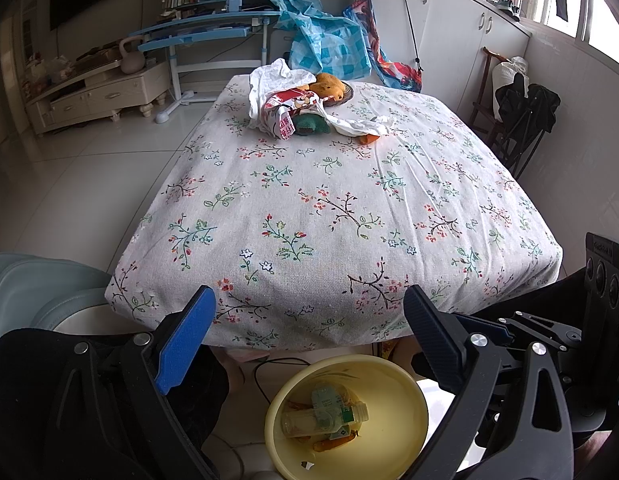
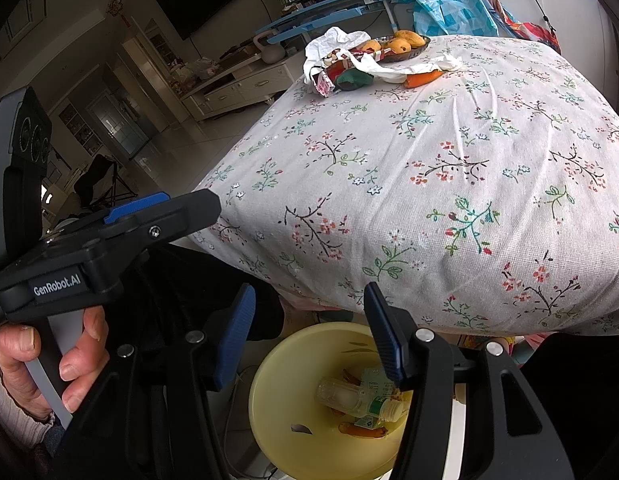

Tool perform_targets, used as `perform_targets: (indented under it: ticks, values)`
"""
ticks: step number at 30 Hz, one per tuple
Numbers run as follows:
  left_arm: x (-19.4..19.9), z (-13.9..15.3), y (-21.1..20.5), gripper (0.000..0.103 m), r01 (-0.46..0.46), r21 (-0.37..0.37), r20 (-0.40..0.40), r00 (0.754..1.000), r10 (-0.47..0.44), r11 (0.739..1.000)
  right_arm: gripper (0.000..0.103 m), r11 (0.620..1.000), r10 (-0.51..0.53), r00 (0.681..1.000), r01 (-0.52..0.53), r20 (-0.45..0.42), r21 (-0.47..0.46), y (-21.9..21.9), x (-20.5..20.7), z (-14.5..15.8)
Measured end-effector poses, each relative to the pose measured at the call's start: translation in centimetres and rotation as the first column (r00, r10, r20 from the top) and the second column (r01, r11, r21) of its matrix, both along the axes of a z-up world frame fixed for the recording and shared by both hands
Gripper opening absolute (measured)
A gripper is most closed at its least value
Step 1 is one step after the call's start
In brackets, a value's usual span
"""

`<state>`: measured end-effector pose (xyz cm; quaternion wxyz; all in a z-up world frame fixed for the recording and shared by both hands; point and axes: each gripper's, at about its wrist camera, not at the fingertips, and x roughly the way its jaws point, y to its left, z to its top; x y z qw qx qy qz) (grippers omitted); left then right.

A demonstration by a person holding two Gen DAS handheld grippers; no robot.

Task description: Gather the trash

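Both grippers, left gripper and right gripper, gape empty over yellow basin. Between pickups; next I reach the crumpled wrapper, upper centre.

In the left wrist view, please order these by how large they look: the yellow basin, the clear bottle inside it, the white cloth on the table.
1. Yellow basin, clearly largest.
2. White cloth and clear bottle: these look similar, and the cloth lies much farther from the camera, so I leave them unranked.

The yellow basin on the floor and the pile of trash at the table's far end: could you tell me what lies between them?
Only bare floral tablecloth lies between the yellow basin and the trash pile; both wrist views show this.
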<state>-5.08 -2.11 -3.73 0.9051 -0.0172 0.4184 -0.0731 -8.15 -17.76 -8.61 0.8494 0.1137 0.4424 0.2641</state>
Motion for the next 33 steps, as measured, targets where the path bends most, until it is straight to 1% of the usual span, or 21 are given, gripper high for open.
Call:
perform_targets:
  ticks: [17,18,20,25,30,33]
  values:
    - [0.0,-0.1,0.1,0.092,-0.008,-0.010,0.004,1.000,0.008,1.000,0.055,1.000,-0.002,1.000,0.002,0.002,0.000,0.0,0.0,0.0]
    - [0.0,0.0,0.3,0.092,-0.014,-0.018,0.006,1.000,0.014,1.000,0.055,1.000,-0.003,1.000,0.003,0.003,0.001,-0.1,0.1,0.1]
    - [0.1,-0.1,0.6,0.092,-0.025,-0.032,0.006,1.000,0.025,0.999,0.059,1.000,-0.012,1.000,0.012,0.007,0.003,-0.2,0.1,0.2]
    - [0.2,0.0,1.4,0.092,-0.054,-0.073,0.007,0.998,0.055,0.996,0.059,1.000,-0.022,1.000,0.022,0.022,0.020,-0.5,0.1,0.7]
    - [0.6,0.0,2.5,0.092,-0.091,-0.137,-0.011,0.996,0.090,0.986,0.061,0.997,-0.050,0.998,0.048,0.030,0.062,-1.4,0.6,1.4]
    - [0.9,-0.1,3.1,0.092,-0.113,-0.171,-0.028,0.994,0.109,0.979,0.062,0.996,-0.057,0.998,0.055,0.030,0.064,-1.8,1.0,1.6]
